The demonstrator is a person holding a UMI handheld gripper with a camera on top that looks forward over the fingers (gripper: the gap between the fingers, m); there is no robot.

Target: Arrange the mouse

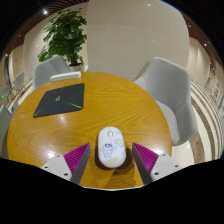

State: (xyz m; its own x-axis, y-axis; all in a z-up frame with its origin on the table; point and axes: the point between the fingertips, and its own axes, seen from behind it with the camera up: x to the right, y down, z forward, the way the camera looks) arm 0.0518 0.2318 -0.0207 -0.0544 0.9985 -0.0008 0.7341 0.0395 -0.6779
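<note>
While the mouse (110,146) sits between them, the fingers (77,157) gape apart.

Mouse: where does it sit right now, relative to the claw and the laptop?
In the gripper view the white mouse lies on the round wooden table, between the open claw's tips with gaps either side, nearer than the closed dark laptop.
</note>
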